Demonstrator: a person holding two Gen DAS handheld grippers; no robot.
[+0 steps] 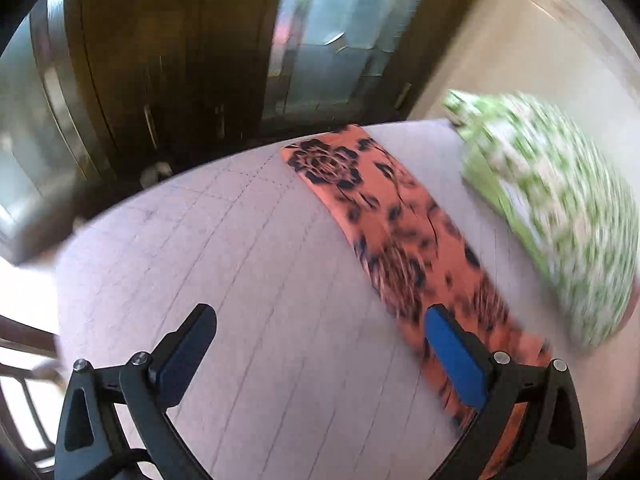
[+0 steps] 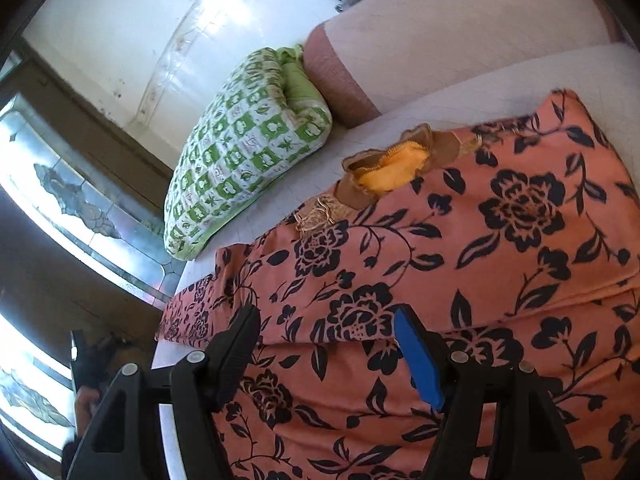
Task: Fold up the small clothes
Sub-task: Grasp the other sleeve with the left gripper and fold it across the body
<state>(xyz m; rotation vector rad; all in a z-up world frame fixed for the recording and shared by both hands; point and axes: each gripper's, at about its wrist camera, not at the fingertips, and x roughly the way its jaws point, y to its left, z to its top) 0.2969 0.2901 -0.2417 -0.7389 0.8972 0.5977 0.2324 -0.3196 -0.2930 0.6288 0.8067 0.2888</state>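
Floral orange garment (image 2: 460, 280) spread flat, thin cloth, possibly folded, quilted bedsheet (image 1: 240, 260)

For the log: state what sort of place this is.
Likely a bedroom: a quilted mattress with a green-checked pillow, a wooden door, and a floral garment spread on it.

Pale quilted mattress cover (image 1: 248, 264) with stitched grid lines, spread over the bed. Green-and-white checked pillow (image 2: 240, 152) lies on the mattress cover at its edge, against the pink headboard cushion (image 2: 340, 80), which stands just behind the pillow. Whitish wall (image 2: 120, 40), stained and marked, rises behind the pillow. Dark wooden door (image 1: 132, 60) and glass window panes (image 1: 328, 48) stand beyond the far edge of the mattress cover
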